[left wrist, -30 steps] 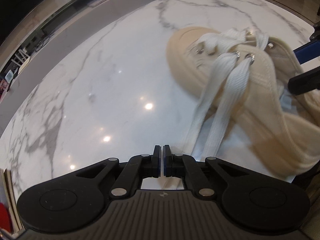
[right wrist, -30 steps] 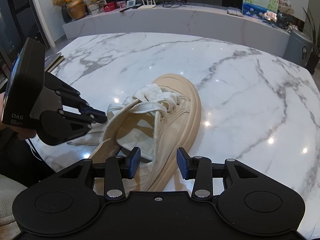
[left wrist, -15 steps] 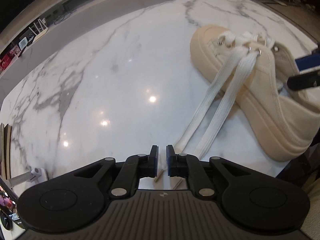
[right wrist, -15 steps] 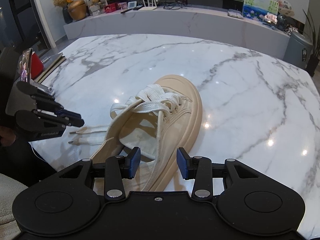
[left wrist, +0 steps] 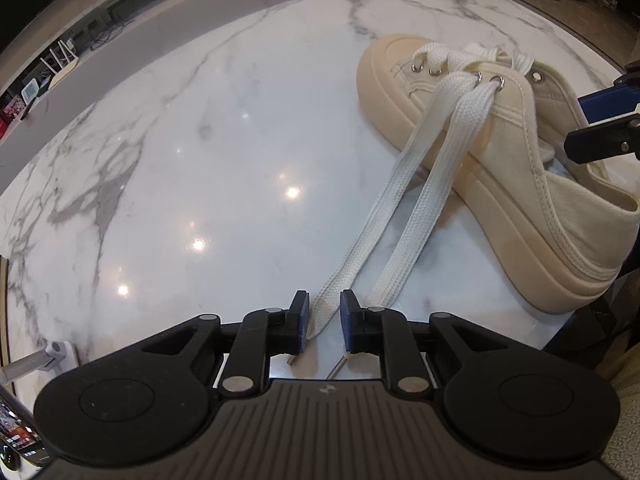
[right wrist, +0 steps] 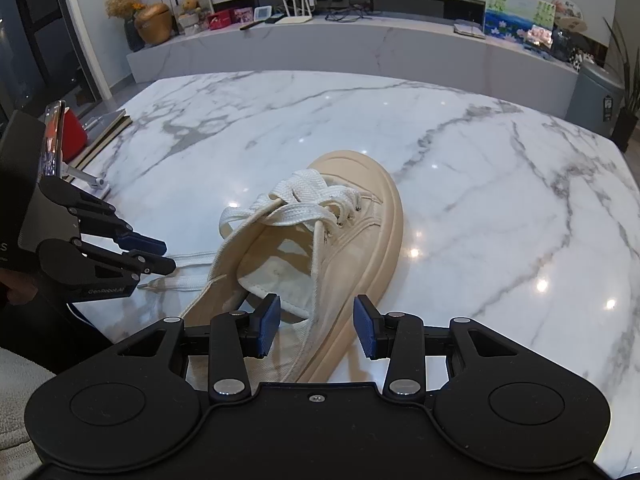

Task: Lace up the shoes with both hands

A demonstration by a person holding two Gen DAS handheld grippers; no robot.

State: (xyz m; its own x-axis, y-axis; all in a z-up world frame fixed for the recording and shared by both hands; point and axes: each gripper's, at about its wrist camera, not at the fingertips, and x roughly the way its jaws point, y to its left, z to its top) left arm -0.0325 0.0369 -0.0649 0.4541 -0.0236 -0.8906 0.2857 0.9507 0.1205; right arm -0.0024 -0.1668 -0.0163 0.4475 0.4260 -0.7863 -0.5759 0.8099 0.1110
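A cream shoe (right wrist: 320, 256) lies on a marble table (right wrist: 480, 184), its heel cut off. The left gripper (left wrist: 324, 320) is opening, one loose lace (left wrist: 384, 216) between its pads, untouched. The right gripper (right wrist: 316, 330) hangs half-open straddling the shoe's collar, gripping nothing.

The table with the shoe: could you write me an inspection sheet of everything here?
Surface: white marble table, glossy.
Job's things: beige shoe, two loose lace ends trailing across the table.
Clutter: red object at the table's far left edge.
Grippers: left gripper opening, one lace end between its jaws; right gripper open over the shoe's heel.
Cables: some on the back counter.
Surroundings: living room, painting.
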